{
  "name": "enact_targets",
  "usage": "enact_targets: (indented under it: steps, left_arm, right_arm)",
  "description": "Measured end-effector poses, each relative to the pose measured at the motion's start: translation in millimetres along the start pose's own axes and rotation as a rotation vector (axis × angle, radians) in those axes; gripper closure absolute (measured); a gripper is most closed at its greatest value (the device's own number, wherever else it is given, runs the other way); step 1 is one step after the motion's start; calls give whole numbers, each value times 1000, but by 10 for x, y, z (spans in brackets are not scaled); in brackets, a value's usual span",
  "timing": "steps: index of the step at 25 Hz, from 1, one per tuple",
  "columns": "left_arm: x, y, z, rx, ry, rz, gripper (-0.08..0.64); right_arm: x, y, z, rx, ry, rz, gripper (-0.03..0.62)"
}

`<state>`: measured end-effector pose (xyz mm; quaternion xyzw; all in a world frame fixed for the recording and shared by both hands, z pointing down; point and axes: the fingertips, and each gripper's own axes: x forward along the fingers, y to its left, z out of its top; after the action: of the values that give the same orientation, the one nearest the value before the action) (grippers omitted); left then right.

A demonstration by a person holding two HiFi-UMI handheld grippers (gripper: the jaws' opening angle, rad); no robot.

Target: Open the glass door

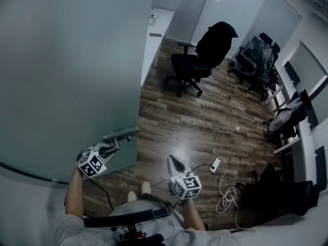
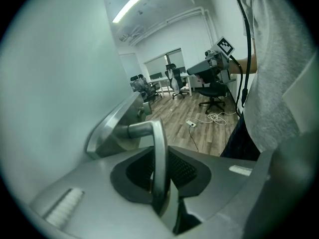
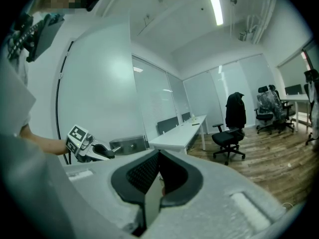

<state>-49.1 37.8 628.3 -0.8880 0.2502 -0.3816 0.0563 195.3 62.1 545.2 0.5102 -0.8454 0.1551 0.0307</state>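
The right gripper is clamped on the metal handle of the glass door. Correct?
No. It is the left gripper that is clamped on the metal door handle, as the left gripper view shows. The right gripper is shut on nothing.

An office; swivel chairs (image 1: 187,65), white desks (image 1: 154,40), frosted glass partitions (image 1: 230,9).
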Motion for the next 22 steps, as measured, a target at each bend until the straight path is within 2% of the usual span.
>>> enact_targets:
  steps: [22]
  left_arm:
    - [-145,-658,71,65,-23,-65,498]
  right_arm:
    - [-203,46,-160,30,-14,-59,591]
